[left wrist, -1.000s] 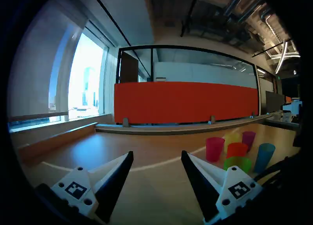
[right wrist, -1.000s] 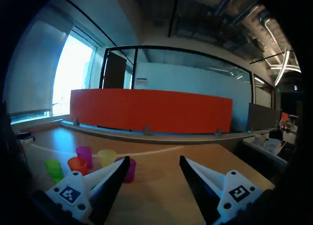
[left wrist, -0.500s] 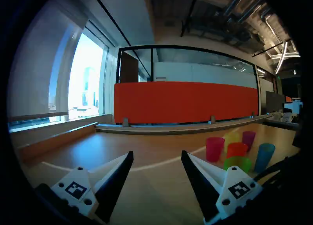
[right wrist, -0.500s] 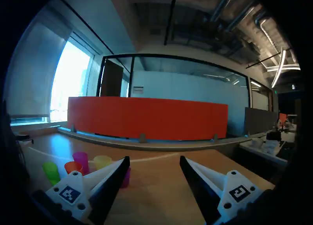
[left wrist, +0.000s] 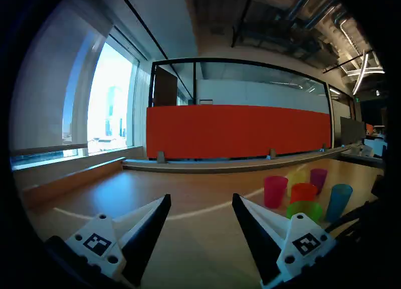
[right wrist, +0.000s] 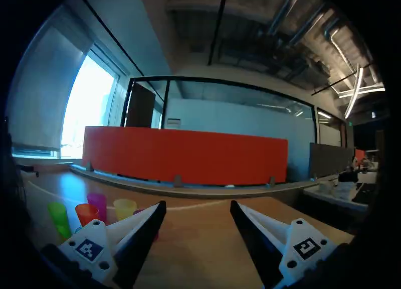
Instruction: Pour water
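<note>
Several coloured plastic cups stand in a cluster on the wooden table point(left wrist: 200, 239). In the left gripper view they are to the right: a pink cup point(left wrist: 274, 191), a yellow cup point(left wrist: 297, 176), a purple cup point(left wrist: 318, 180), an orange cup point(left wrist: 304, 192), a green cup point(left wrist: 304, 210) and a blue cup point(left wrist: 339, 201). My left gripper point(left wrist: 200, 201) is open and holds nothing. In the right gripper view a green cup point(right wrist: 59, 219), an orange cup point(right wrist: 86, 213), a magenta cup point(right wrist: 97, 205) and a yellow cup point(right wrist: 124, 208) stand at lower left. My right gripper point(right wrist: 198, 207) is open, right of them.
An orange divider panel point(left wrist: 235, 131) runs along the table's far edge, with glass walls behind. A bright window point(left wrist: 108, 108) and a low ledge point(left wrist: 70, 178) are on the left. Another desk with objects point(right wrist: 341, 188) stands at the right.
The right gripper has tilted upward, so the cups and table sank lower and left in its view. The left gripper has stayed still.
</note>
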The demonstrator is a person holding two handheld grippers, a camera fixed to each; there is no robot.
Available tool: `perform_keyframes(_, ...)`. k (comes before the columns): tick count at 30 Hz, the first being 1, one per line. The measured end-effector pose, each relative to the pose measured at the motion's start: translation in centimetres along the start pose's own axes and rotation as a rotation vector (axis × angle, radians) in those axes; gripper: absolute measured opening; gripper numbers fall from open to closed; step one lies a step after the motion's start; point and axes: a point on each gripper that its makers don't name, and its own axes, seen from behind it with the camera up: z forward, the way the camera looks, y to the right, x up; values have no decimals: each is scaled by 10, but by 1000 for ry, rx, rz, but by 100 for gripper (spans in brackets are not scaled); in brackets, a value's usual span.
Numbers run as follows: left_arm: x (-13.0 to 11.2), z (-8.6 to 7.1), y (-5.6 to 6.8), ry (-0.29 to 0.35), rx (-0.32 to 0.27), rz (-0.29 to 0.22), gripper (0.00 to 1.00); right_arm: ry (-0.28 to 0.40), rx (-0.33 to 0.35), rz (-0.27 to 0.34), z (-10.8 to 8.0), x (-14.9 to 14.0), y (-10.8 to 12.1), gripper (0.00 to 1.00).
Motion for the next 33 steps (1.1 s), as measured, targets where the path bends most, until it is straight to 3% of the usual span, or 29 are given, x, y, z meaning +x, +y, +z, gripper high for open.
perform_keyframes(33, -1, 0, -1, 0, 0, 0, 90, -57, -1, 80, 6, -44, 7, 99)
